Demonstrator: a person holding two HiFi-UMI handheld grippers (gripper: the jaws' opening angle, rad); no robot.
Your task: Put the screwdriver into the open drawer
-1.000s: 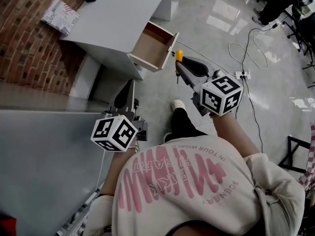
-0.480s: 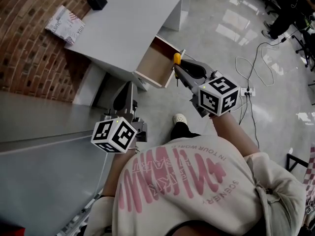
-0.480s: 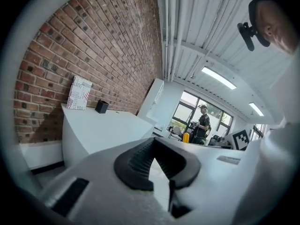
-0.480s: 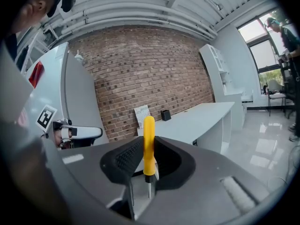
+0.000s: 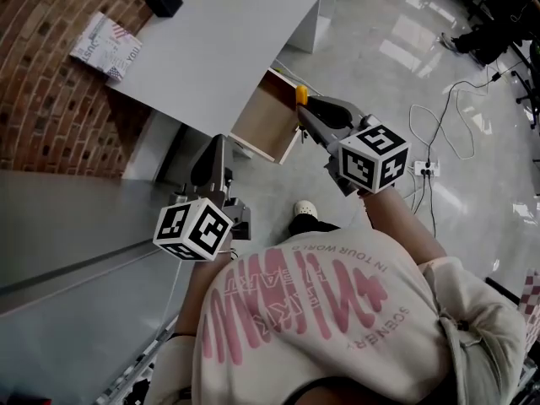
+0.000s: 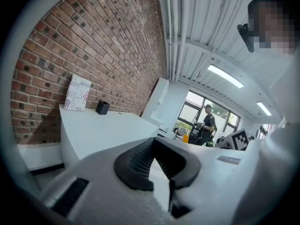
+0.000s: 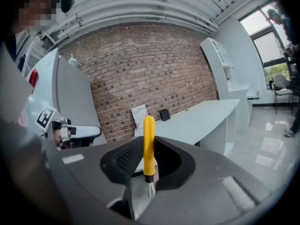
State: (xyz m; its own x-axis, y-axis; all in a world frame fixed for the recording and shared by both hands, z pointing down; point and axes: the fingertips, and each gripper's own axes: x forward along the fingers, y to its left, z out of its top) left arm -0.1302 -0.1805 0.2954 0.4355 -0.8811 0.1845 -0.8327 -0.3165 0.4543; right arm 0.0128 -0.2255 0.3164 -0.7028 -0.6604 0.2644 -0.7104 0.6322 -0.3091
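Note:
A yellow-handled screwdriver (image 5: 301, 95) stands upright between the jaws of my right gripper (image 5: 306, 108), which is shut on it. It sits just at the front right corner of the open wooden-lined drawer (image 5: 263, 112) under the white desk (image 5: 236, 32). In the right gripper view the handle (image 7: 149, 135) rises above the pads and the metal shaft hangs below. My left gripper (image 5: 216, 146) is shut with nothing in it, lower left of the drawer, in front of the desk's side. The left gripper view shows its pads (image 6: 140, 163) meeting with nothing between them.
A patterned box (image 5: 105, 36) and a black cube (image 5: 163, 1) rest on the desk by the brick wall. A grey cabinet top (image 5: 67, 226) lies at the left. Cables (image 5: 447, 133) and a power strip (image 5: 424, 169) lie on the glossy floor at right. A shoe (image 5: 305, 209) is below.
Both grippers have moved toward the desk. The screwdriver has travelled from out over the floor to the drawer's front corner. The grip on it is unchanged.

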